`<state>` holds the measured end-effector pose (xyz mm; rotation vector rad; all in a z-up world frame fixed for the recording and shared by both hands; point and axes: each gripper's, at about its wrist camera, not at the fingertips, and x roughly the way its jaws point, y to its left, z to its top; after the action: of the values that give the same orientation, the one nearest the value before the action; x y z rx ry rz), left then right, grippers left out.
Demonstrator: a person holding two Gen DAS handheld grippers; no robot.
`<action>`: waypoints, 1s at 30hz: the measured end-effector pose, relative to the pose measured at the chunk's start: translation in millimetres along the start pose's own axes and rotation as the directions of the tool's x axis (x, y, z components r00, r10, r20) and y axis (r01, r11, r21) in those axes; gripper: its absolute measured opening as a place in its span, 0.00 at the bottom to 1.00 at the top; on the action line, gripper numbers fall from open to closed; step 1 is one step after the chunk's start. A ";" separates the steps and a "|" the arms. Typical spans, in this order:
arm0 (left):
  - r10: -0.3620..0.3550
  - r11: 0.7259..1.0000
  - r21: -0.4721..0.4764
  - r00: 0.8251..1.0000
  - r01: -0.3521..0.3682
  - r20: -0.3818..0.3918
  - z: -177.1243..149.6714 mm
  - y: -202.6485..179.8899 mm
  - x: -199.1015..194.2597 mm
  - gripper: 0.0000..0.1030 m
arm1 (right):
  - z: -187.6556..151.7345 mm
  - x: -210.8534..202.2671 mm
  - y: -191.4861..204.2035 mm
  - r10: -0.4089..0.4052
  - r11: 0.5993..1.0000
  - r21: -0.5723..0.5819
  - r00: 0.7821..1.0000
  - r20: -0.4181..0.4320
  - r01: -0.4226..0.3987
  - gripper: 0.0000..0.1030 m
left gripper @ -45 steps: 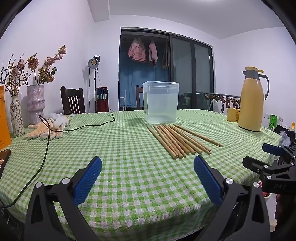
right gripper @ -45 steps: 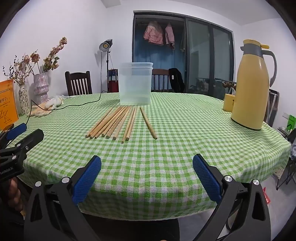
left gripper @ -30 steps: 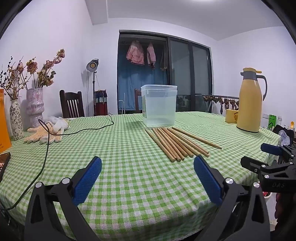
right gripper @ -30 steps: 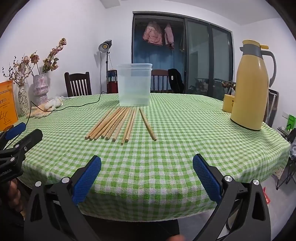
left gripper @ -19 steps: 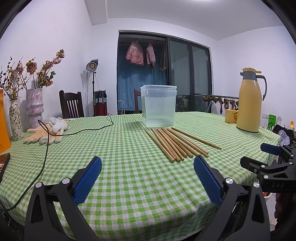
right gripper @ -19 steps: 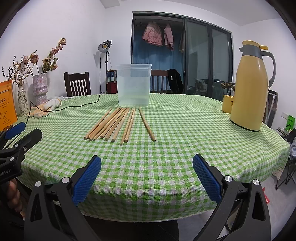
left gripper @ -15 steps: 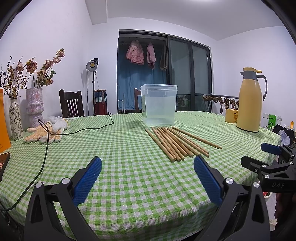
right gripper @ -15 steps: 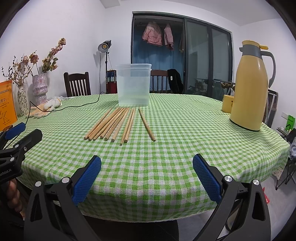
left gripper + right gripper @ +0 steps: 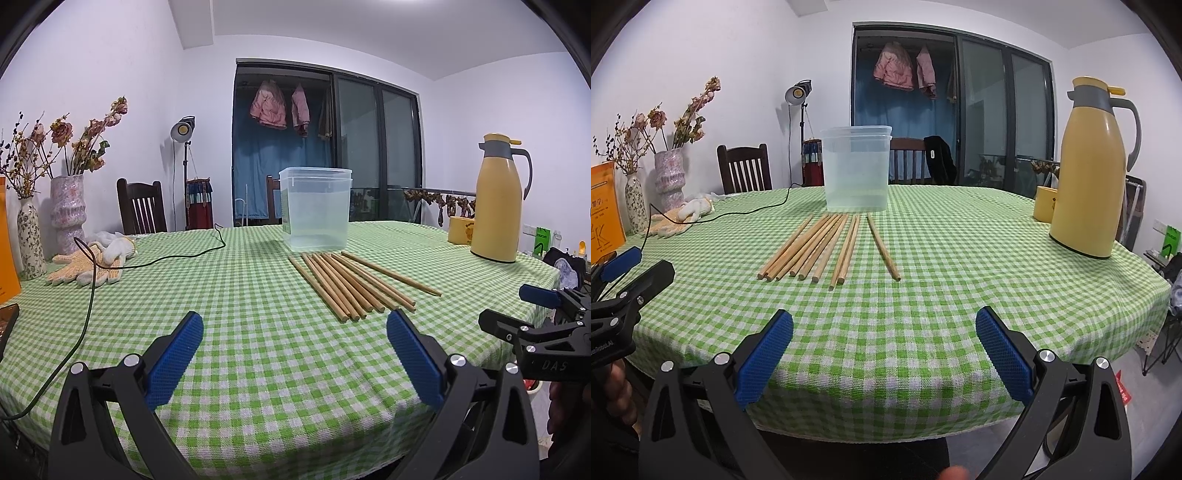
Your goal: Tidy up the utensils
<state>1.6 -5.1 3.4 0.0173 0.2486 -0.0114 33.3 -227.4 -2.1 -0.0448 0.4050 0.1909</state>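
Several wooden chopsticks (image 9: pixel 351 282) lie side by side on the green checked tablecloth (image 9: pixel 236 295), in front of a clear plastic tub (image 9: pixel 316 208). They also show in the right wrist view (image 9: pixel 820 247), with the tub (image 9: pixel 856 168) behind them. My left gripper (image 9: pixel 293 343) is open and empty over the near part of the table, left of the chopsticks. My right gripper (image 9: pixel 882 345) is open and empty at the table's near edge. Each gripper shows at the edge of the other's view, the right (image 9: pixel 532 306) and the left (image 9: pixel 631 269).
A yellow thermos jug (image 9: pixel 1089 173) and a yellow mug (image 9: pixel 1043 203) stand at the right. Work gloves (image 9: pixel 92 256), a black cable (image 9: pixel 88 295) and two vases of dried flowers (image 9: pixel 66 218) are at the left. Chairs stand behind the table.
Both grippers have shifted only slightly; the left view dropped a little lower toward the table. Nothing on the table has moved.
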 end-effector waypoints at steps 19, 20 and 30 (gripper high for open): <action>0.000 1.000 0.001 1.000 0.000 0.002 -3.0 -1.9 -0.6 0.94 | -0.8 -1.0 0.1 0.002 1.000 -0.004 1.000 0.002 -0.002 0.92; 0.000 1.000 0.001 1.000 0.000 0.002 -3.2 -1.9 -0.4 0.94 | -0.9 -1.1 0.0 0.002 1.000 -0.004 1.000 0.003 -0.002 0.92; -0.001 1.000 0.001 1.000 0.001 -0.001 -2.9 -2.6 -1.0 0.94 | -0.5 -0.9 -0.7 0.002 1.000 0.000 1.000 0.003 -0.002 0.92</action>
<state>-0.1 -7.7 0.9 0.0185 0.2497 -0.0121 32.5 -228.3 -2.2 -0.0445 0.4019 0.1935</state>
